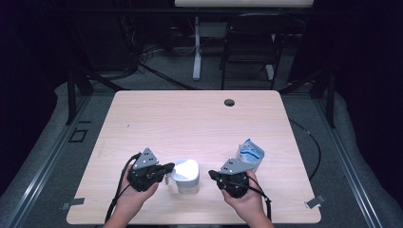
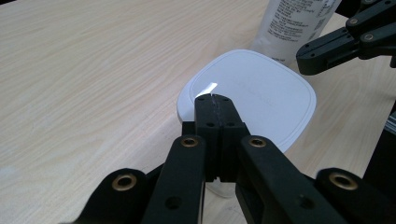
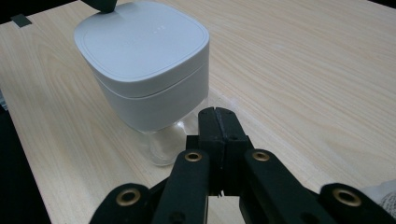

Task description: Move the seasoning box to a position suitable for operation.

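Note:
A white container with a rounded square lid (image 1: 186, 172) stands on a clear base near the front of the table (image 1: 190, 118). My left gripper (image 1: 169, 167) is shut, with nothing between its jaws. Its tips (image 2: 213, 97) hang over the near edge of the lid (image 2: 261, 93); I cannot tell whether they touch it. From the other side, my right gripper (image 1: 212, 174) is also shut and empty. Its tips (image 3: 215, 112) sit low beside the container (image 3: 144, 65), near the clear base (image 3: 163, 147). The left gripper's tip (image 3: 105, 4) shows at the lid's far edge.
A blue and white pouch (image 1: 250, 154) stands just behind my right gripper, and shows as a white printed pack (image 2: 299, 23) behind the lid. A cable hole (image 1: 229, 102) sits at the table's far edge. A chair (image 1: 252, 42) stands beyond the table.

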{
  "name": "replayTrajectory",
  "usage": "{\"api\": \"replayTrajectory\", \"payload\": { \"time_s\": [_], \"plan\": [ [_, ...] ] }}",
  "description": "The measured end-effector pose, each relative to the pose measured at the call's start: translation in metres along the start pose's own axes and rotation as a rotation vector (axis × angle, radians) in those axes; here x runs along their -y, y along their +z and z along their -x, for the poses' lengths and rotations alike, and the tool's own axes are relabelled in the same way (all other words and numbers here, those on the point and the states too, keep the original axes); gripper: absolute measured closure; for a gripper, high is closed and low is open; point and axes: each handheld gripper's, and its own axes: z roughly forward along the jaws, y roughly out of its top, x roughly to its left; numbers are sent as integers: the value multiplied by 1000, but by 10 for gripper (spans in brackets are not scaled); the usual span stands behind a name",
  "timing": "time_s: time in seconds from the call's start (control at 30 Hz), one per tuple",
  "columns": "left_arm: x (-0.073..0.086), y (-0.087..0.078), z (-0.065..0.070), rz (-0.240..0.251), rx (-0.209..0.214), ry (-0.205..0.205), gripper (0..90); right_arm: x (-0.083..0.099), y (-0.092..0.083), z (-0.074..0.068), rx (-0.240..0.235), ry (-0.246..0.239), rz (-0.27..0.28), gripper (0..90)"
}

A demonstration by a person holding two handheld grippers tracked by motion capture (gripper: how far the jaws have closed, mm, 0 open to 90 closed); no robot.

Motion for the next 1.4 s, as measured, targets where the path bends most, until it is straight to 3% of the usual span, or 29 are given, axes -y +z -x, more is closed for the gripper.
{"api": "replayTrajectory", "payload": {
  "time_s": [0.9, 1.4],
  "plan": [
    [5, -1, -3, 23, 2, -30, 900, -4, 7, -14, -60, -32, 23, 900],
    [6, -2, -3, 23, 1, -30, 900, -4, 11, -19, -70, -47, 21, 900]
  ]
}}
